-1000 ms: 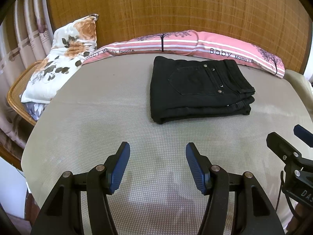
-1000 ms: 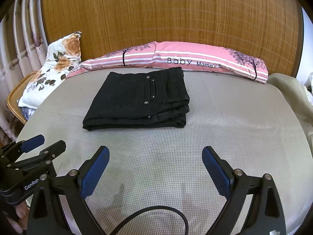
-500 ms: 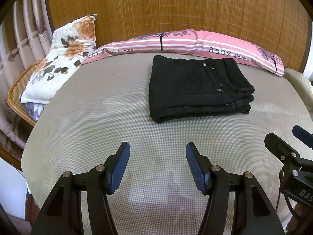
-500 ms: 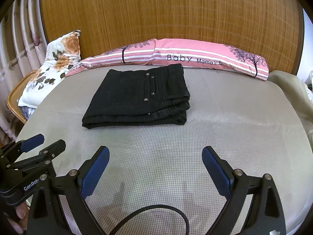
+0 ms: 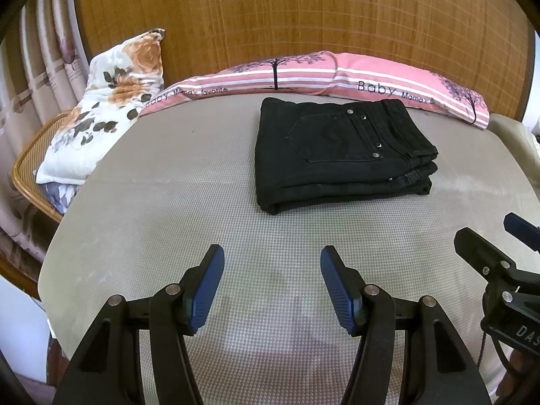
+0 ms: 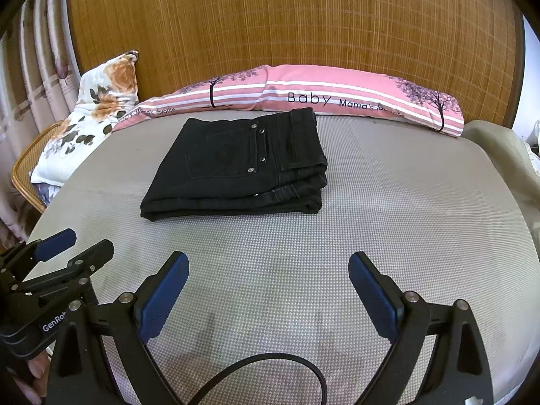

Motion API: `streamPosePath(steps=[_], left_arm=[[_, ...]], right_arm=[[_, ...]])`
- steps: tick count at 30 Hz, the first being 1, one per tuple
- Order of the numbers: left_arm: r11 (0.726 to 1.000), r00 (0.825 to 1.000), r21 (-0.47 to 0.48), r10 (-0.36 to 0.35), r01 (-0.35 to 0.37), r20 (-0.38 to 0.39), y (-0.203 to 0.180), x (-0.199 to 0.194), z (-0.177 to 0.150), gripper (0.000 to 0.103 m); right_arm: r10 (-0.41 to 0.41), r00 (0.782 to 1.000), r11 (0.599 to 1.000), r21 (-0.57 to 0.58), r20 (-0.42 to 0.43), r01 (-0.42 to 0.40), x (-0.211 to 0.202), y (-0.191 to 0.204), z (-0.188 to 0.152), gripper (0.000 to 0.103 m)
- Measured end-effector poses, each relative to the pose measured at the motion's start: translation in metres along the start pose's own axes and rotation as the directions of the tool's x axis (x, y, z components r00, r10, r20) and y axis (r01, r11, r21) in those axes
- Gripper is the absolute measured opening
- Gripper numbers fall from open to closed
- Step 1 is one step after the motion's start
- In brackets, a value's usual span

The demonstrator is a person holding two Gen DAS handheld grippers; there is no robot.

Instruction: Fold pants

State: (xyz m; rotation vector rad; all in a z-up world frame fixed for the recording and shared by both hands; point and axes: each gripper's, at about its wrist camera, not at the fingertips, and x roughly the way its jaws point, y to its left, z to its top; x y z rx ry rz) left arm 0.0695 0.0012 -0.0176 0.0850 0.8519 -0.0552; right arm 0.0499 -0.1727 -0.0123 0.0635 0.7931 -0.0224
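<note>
Hovering apart over near edge of bed (image 5: 168, 202), left tool (image 5: 271, 270) and right tool (image 6: 268, 278) both spread wide, nothing between pads, clear of cloth. Black pants (image 5: 341, 152) lying far centre on bed, stacked in compact rectangle, back pocket up, just near of pink pillow (image 5: 371, 77). Looks finished, hence tools parked back, likely to avoid disturbing stack.

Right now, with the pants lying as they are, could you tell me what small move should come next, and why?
Probably none beyond drawing both grippers back. The black pants already lie in a compact, layered stack on the grey mattress, and the left gripper and right gripper are open, empty and short of them.
</note>
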Motion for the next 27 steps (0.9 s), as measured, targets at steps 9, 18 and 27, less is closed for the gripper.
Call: streamPosePath(steps=[9, 18, 27], left_arm=[[1.000, 1.000, -0.001, 0.001, -0.001, -0.001, -0.0013, -0.0002, 0.0003, 0.060], [1.000, 1.000, 0.001, -0.007, 0.007, -0.004, -0.0023, 0.0009, 0.0014, 0.060], [1.000, 1.000, 0.012, -0.026, 0.026, -0.006, -0.0029, 0.0062, 0.0044, 0.060]], right_arm=[[-0.002, 1.000, 1.000, -0.001, 0.002, 0.002, 0.0006, -0.0004, 0.0017, 0.094], [-0.002, 1.000, 1.000, -0.001, -0.006, 0.002, 0.0042, -0.0025, -0.0001, 0.094], [-0.003, 1.000, 1.000, 0.002, -0.011, 0.003, 0.0083, -0.0069, 0.0011, 0.094]])
